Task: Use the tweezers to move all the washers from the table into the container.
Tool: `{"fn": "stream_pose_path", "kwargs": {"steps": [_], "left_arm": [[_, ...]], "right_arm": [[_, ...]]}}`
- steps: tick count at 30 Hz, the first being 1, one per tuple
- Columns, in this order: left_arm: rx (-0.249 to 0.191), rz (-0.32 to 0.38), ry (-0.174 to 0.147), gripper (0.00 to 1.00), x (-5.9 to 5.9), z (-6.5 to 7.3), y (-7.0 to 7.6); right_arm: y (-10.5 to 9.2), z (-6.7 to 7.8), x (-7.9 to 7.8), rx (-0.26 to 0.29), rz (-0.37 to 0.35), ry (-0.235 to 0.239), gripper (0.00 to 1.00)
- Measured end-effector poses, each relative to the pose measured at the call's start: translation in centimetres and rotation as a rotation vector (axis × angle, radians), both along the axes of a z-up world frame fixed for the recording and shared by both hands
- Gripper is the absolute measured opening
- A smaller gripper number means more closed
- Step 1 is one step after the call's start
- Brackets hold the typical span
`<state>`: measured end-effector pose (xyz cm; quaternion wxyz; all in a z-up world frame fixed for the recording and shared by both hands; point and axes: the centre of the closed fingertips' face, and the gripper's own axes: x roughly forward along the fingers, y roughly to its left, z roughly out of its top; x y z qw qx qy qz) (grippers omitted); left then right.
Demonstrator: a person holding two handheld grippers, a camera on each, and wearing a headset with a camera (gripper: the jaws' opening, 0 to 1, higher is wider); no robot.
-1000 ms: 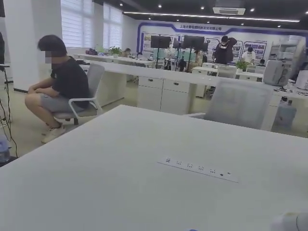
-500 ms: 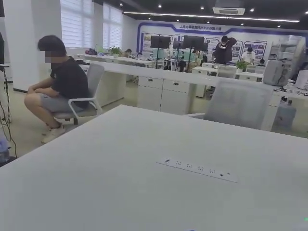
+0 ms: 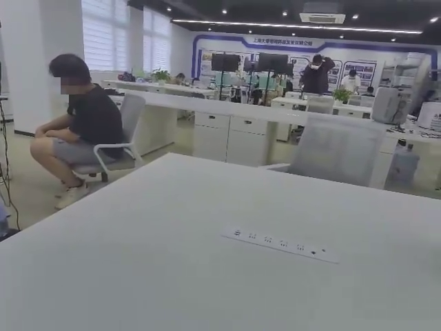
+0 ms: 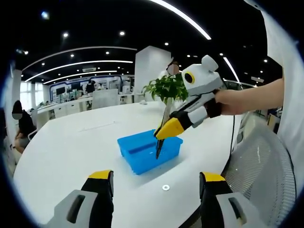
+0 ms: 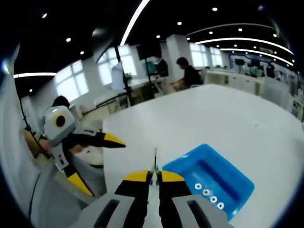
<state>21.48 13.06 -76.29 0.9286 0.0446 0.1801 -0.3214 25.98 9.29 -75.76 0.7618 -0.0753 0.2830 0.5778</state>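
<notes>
Tweezers [image 4: 158, 146] are being pinched by the jaws of the right gripper [image 5: 155, 174], tips poised over the container [image 4: 137, 159], seemingly to release. The left gripper [image 4: 156, 176] is being held with jaws spread; one washer [image 4: 165, 187] is being left just beside the container.
</notes>
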Motion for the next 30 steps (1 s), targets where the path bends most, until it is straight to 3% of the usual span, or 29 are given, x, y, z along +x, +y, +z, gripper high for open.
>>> {"fn": "stream_pose_path", "kwargs": {"steps": [8,11,20,22,25,30], "left_arm": [[-0.001,0.002,0.002,0.74,0.0,0.0,0.0],[-0.002,0.003,0.001,0.74,0.0,0.0,0.0],[-0.002,0.006,0.003,0.74,0.1,0.0,0.1],[-0.002,0.004,0.001,0.74,0.1,0.0,0.1],[-0.001,0.004,0.003,0.74,0.1,0.0,0.1],[-0.001,0.004,0.001,0.74,0.1,0.0,0.1]], "right_arm": [[0.7,-3.9,-2.2,-0.053,0.062,0.093,0.04],[0.6,-5.2,-2.5,-0.093,0.076,0.099,0.04],[0.6,-6.0,-2.9,-0.120,0.100,0.099,0.04],[0.6,-6.1,-3.1,-0.142,0.124,0.073,0.04],[0.7,-6.0,-3.5,-0.163,0.165,-0.003,0.04],[1.1,-6.1,-5.0,-0.222,0.299,-0.180,0.04]]}}
